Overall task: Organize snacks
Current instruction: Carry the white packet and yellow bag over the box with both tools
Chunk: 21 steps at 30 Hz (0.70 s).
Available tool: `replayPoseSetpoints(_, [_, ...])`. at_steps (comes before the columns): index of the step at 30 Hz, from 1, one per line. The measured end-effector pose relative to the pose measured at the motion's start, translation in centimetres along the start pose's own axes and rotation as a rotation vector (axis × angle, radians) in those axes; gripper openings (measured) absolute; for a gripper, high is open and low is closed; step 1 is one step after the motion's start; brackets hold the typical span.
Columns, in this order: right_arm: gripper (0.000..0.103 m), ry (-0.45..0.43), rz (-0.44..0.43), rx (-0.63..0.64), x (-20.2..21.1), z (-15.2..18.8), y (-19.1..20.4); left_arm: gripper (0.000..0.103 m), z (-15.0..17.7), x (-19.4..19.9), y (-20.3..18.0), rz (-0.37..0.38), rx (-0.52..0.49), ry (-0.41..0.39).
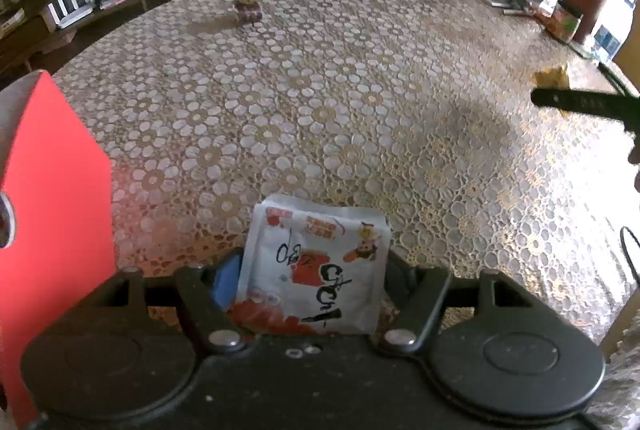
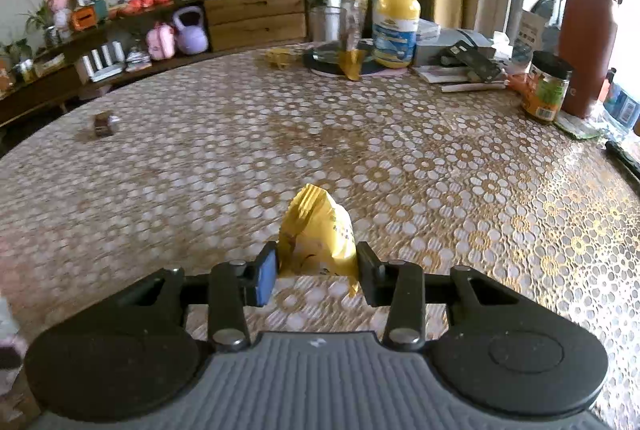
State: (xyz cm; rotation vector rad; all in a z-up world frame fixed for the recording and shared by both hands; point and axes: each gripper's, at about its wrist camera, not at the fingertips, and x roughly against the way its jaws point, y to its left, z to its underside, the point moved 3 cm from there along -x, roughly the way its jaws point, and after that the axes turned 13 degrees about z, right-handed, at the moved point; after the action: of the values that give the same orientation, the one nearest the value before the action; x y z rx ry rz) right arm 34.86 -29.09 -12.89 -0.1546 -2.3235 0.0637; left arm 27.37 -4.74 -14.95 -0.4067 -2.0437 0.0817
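A white snack packet (image 1: 316, 262) with red and orange print stands between the fingers of my left gripper (image 1: 314, 272), which is shut on its two side edges just above the lace-patterned tablecloth (image 1: 320, 90). My right gripper (image 2: 318, 268) is shut on a small yellow snack packet (image 2: 316, 230), whose crimped end points away from me. In the left wrist view that yellow packet (image 1: 552, 78) shows at the far right behind a black finger (image 1: 580, 102). A small brown wrapped snack (image 1: 248, 10) (image 2: 105, 124) lies alone at the table's far left.
A red box (image 1: 52, 190) stands at my left, close to the left gripper. At the far right edge stand a yellow-lidded tub (image 2: 396, 30), an open yellow bag (image 2: 354, 18), a jar (image 2: 546, 86) and a brown bottle (image 2: 588, 26). Another yellow snack (image 2: 280, 56) lies near them.
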Motion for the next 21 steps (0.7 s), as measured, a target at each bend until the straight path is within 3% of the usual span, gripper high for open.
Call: replayPoseSetpoints(21, [0.040,-0.050,-0.221,0.101,17.2,4.3,6.0,0.069,3.8,10.1,-0.2,0.039,0.053,-0.104])
